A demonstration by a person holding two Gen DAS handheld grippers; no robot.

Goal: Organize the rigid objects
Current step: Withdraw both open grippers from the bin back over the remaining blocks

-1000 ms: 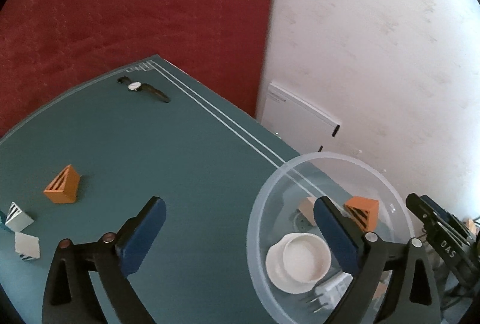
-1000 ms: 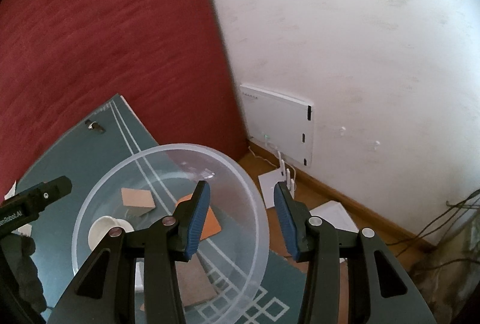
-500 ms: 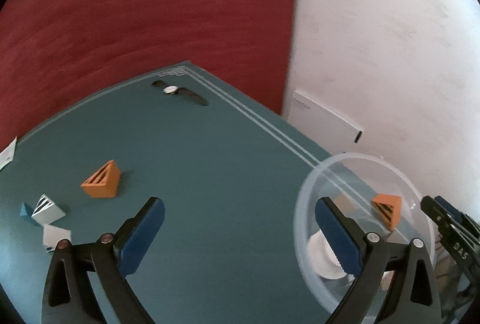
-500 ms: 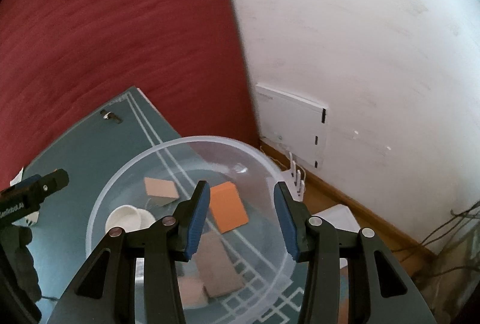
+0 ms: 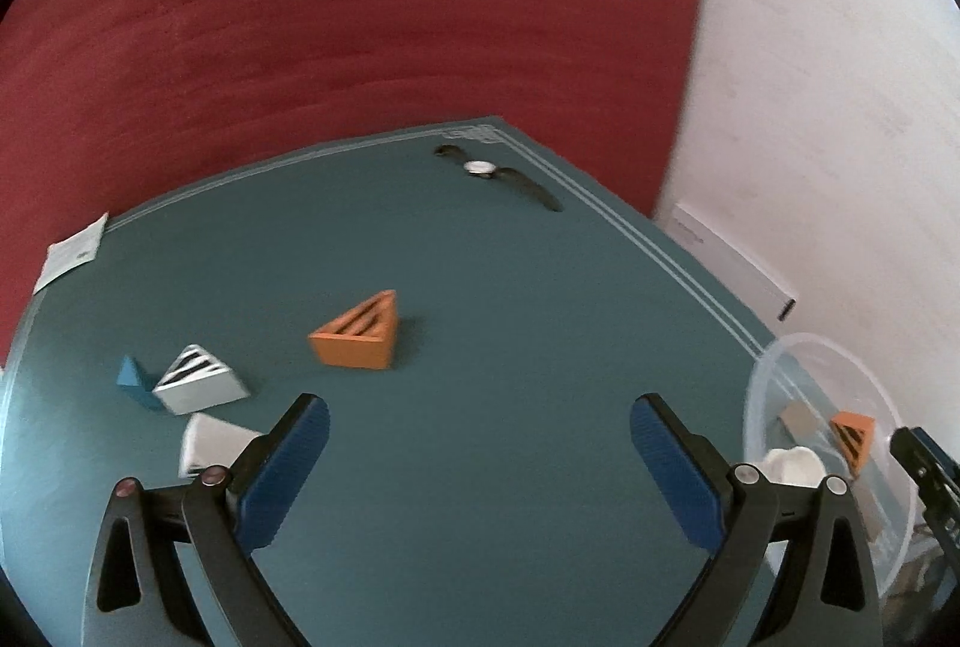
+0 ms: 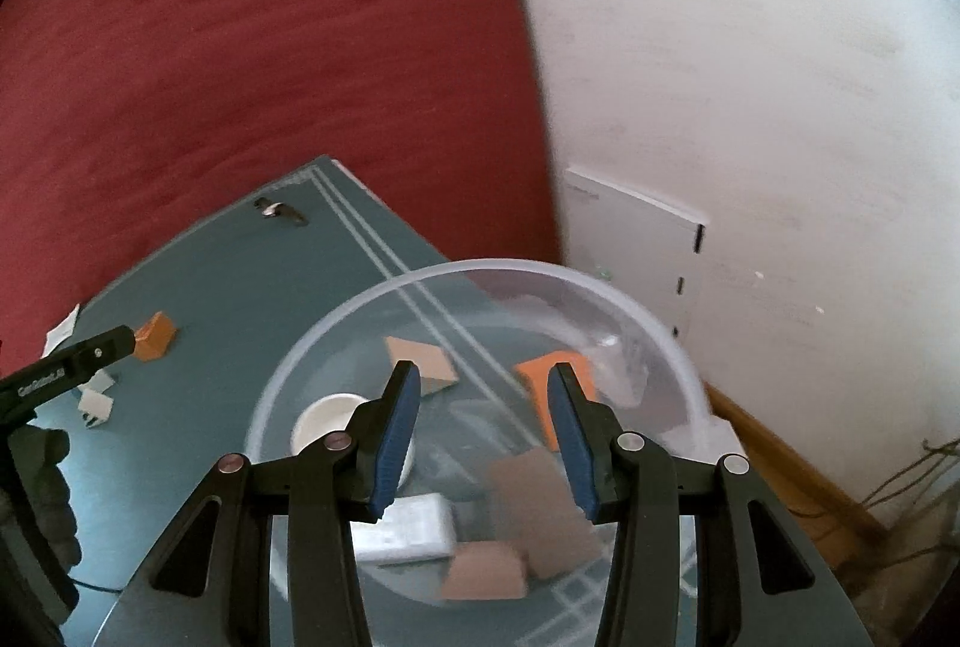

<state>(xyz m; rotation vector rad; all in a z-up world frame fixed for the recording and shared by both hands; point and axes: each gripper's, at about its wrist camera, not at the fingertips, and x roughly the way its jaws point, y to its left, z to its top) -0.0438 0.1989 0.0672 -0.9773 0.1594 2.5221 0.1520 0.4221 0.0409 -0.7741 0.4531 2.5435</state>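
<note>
My left gripper [image 5: 480, 443] is wide open and empty above the teal table [image 5: 480, 257]. Ahead of it lies an orange slotted wedge [image 5: 357, 332]. To its left lie a white striped wedge [image 5: 201, 382], a small blue piece [image 5: 131, 377] and a white block [image 5: 213, 440]. A clear plastic bowl [image 6: 672, 341] sits at the table's right edge; it shows in the left wrist view [image 5: 840, 347] too. It holds an orange wedge [image 6: 552, 371], a white cup [image 6: 327, 422], brown blocks [image 6: 537, 491] and a white box [image 6: 408, 527]. My right gripper [image 6: 483, 407] hangs open and empty over the bowl.
A wristwatch [image 5: 498, 173] lies near the table's far corner. A paper slip [image 5: 72, 251] lies at the far left edge. A red curtain [image 5: 360, 17] and a white wall [image 6: 750, 77] stand behind the table. A white wall panel [image 6: 636, 239] is behind the bowl.
My left gripper has swung left, away from the bowl and toward the loose pieces on the table. My right gripper has moved further over the bowl. Both stay open.
</note>
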